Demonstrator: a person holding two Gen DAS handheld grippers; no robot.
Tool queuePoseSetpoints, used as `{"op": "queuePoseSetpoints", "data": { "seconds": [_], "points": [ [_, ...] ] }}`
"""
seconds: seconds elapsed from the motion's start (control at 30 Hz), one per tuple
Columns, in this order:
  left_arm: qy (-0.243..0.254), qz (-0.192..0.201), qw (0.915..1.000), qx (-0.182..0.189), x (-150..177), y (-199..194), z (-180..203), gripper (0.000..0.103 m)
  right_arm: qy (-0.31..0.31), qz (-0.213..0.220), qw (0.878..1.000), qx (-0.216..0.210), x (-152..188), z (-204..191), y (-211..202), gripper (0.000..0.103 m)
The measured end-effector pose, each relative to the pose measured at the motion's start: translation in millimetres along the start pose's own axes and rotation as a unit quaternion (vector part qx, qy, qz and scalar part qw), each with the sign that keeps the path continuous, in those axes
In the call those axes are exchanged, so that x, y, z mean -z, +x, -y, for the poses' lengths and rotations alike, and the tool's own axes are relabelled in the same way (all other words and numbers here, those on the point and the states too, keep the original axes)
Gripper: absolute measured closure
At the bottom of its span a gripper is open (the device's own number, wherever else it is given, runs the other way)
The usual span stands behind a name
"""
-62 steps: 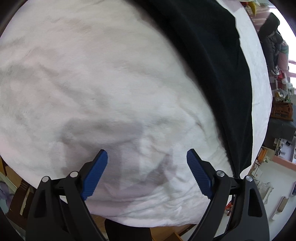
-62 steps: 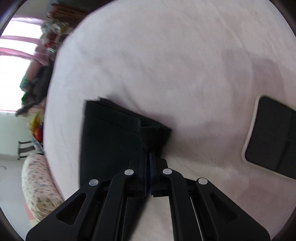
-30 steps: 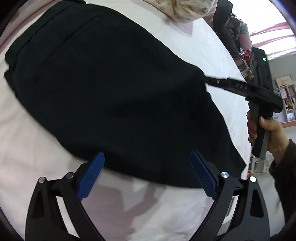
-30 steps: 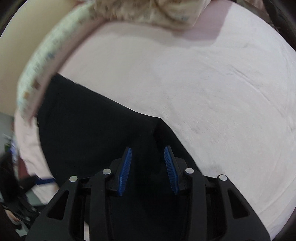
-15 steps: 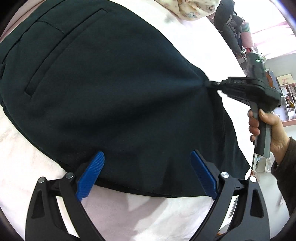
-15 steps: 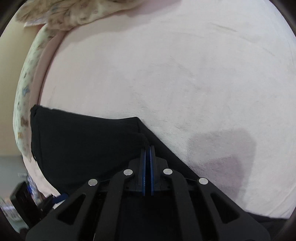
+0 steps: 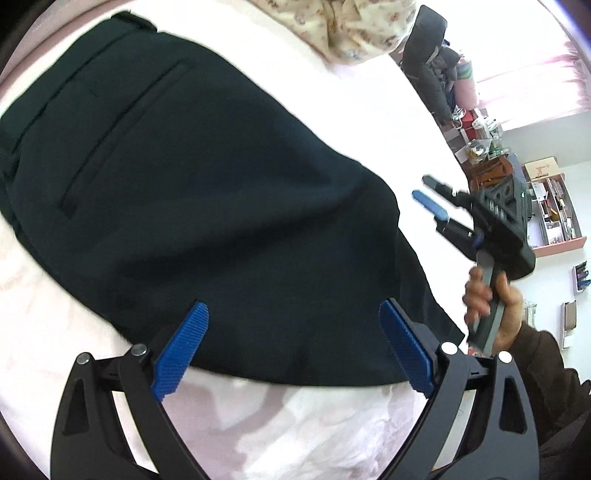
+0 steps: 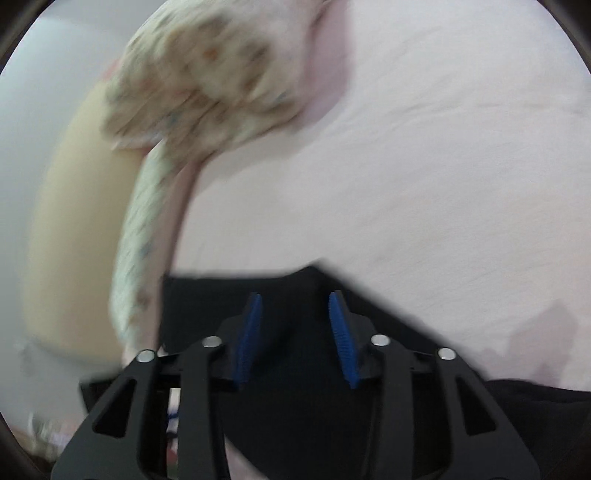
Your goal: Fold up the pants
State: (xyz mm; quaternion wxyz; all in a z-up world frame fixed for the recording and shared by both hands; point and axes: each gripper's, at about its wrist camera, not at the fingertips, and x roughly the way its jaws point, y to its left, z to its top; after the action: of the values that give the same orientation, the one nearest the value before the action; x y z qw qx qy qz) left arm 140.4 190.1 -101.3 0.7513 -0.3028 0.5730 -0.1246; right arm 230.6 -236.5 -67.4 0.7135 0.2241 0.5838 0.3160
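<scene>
The black pants (image 7: 207, 206) lie spread on the pale pink bed (image 7: 332, 435), waistband and welt pocket toward the far left and a lower edge running just ahead of the left tongs (image 7: 293, 345). What has just changed sits at the pants' right edge: half a second ago the right tongs (image 7: 430, 201) were clenched on that edge and drawing it into a peak, and now their jaws are opening with nothing pinched, clear of the cloth and just beside it, the person's hand (image 7: 487, 306) around the handle. In the right wrist view, the right tongs (image 8: 295, 332) hover over dark fabric without pressing on it. The left tongs hang released and wide, empty, above the near hem as they did a second ago. The floral pillow (image 7: 354, 26) lies beyond the pants. Judging from this, the garment has been laid out and let go, so a fresh grasp is needed for the next fold.
</scene>
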Motion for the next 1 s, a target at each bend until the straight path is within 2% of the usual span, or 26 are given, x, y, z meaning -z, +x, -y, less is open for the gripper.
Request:
{"op": "queuePoseSetpoints", "data": {
  "seconds": [0.07, 0.13, 0.17, 0.2, 0.23, 0.3, 0.37, 0.47, 0.57, 0.63, 0.7, 0.77, 0.8, 0.83, 0.87, 0.9, 0.93, 0.97, 1.0],
  "points": [
    [-0.006, -0.004, 0.9998, -0.017, -6, 8, -3, 0.008, -0.006, -0.033, 0.999, 0.009, 1, 1, 16, 0.072],
    [-0.023, -0.016, 0.9988, -0.041, -8, 22, -7, 0.008, 0.01, -0.04, 0.993, 0.115, -8, 22, 34, 0.082],
    [-0.031, -0.021, 0.998, -0.05, -7, 26, -13, 0.008, 0.042, -0.034, 0.99, 0.133, -12, 38, 36, 0.094],
    [-0.038, -0.024, 0.9978, -0.049, -6, 25, -21, 0.008, 0.106, -0.022, 0.986, 0.123, -17, 58, 33, 0.1],
    [-0.042, -0.021, 0.9978, -0.047, -6, 26, -22, 0.008, 0.124, -0.005, 0.984, 0.126, -17, 62, 26, 0.099],
    [-0.044, -0.015, 0.9978, -0.046, -5, 22, -19, 0.008, 0.113, 0.052, 0.985, 0.122, -12, 55, -1, 0.099],
    [-0.041, -0.015, 0.9981, -0.043, 0, 18, -11, 0.008, 0.1, 0.088, 0.984, 0.121, 2, 51, -29, 0.099],
    [-0.043, -0.017, 0.9985, -0.03, 17, 11, -4, 0.008, 0.143, 0.134, 0.972, 0.13, 44, 76, -84, 0.099],
    [-0.046, -0.034, 0.9982, -0.019, 43, 12, 9, 0.007, 0.237, 0.198, 0.937, 0.163, 112, 119, -157, 0.099],
    [-0.048, -0.049, 0.9976, -0.009, 62, 16, 20, 0.007, 0.319, 0.261, 0.891, 0.191, 172, 159, -223, 0.099],
    [-0.048, -0.067, 0.9966, 0.0, 84, 24, 33, 0.007, 0.385, 0.3, 0.849, 0.205, 220, 183, -263, 0.099],
    [-0.046, -0.095, 0.9944, 0.003, 107, 36, 45, 0.007, 0.443, 0.331, 0.808, 0.202, 264, 206, -298, 0.098],
    [-0.043, -0.112, 0.9928, 0.002, 115, 45, 53, 0.007, 0.473, 0.351, 0.785, 0.192, 290, 218, -316, 0.098],
    [-0.038, -0.132, 0.9905, 0.001, 127, 54, 63, 0.007, 0.495, 0.368, 0.767, 0.178, 309, 228, -327, 0.096],
    [-0.034, -0.143, 0.9892, 0.003, 132, 60, 72, 0.007, 0.506, 0.375, 0.758, 0.17, 318, 233, -330, 0.091],
    [-0.03, -0.153, 0.9878, 0.005, 139, 66, 81, 0.007, 0.523, 0.386, 0.744, 0.156, 331, 241, -333, 0.088],
    [-0.026, -0.158, 0.9871, 0.006, 144, 70, 89, 0.007, 0.533, 0.395, 0.734, 0.145, 339, 248, -335, 0.076],
    [-0.016, -0.164, 0.9863, 0.007, 151, 75, 100, 0.007, 0.537, 0.401, 0.729, 0.139, 342, 250, -334, 0.057],
    [-0.009, -0.166, 0.986, 0.007, 154, 78, 108, 0.007, 0.541, 0.412, 0.721, 0.133, 347, 258, -337, 0.046]
  ]
}}
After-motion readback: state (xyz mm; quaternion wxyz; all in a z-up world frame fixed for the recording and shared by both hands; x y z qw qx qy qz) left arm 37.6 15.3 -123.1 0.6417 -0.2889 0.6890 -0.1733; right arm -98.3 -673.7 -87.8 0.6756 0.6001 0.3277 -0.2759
